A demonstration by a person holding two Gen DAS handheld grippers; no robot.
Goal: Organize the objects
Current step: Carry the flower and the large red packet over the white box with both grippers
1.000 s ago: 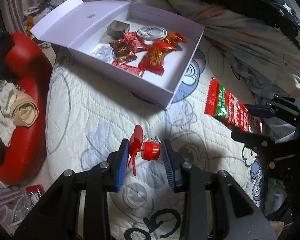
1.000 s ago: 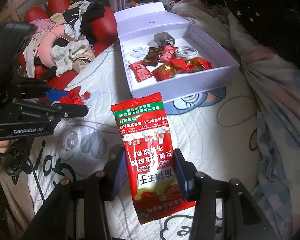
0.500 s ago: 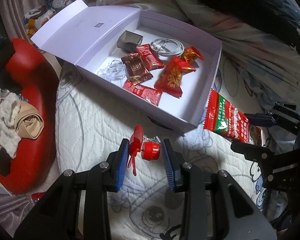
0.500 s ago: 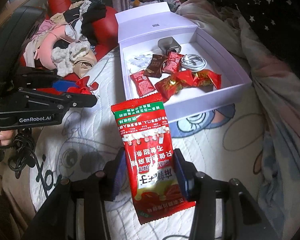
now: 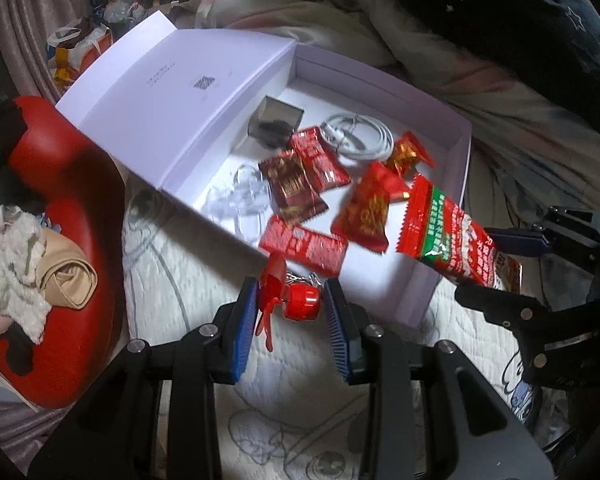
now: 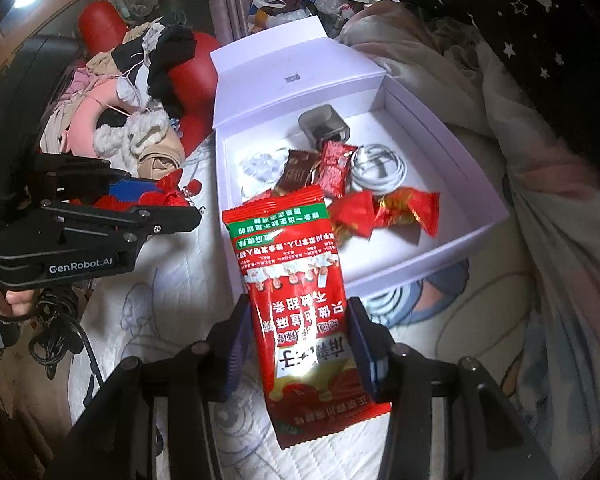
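The left gripper (image 5: 290, 306) is closed on a small red fan (image 5: 290, 300), its blue pads pressing the red motor body from either side while the blades fold against the left pad. The fan hangs just short of the near wall of the white box (image 5: 424, 312), which lies at twelve o'clock from the fingers. The right gripper (image 6: 298, 334) is clamped partway shut across a long red snack packet (image 6: 296, 304), gripping it by its sides near the lower half; the packet's top edge reaches toward twelve o'clock and already overlaps the box's near left corner in the right wrist view.

Outward from there, the open box holds what looks like the sorted share: a grey charger block (image 6: 325, 123) at the far end, a coiled white cable (image 6: 378, 166) beside it, some clear plastic pieces (image 6: 260, 168), and several red and dark candy wrappers (image 5: 304, 246) scattered over the floor. Its lid (image 5: 172, 96) lies folded back at ten o'clock. The box sits on a quilted bed cover (image 5: 172, 264) with cartoon prints.

As for progress, most of the small things appear already boxed. The two held items seem to be what is left, and both are near the rim but not yet released inside. No other loose items show on the quilt near the box; clothes pile on a red seat (image 5: 80, 208) at nine o'clock, probably outside this job.
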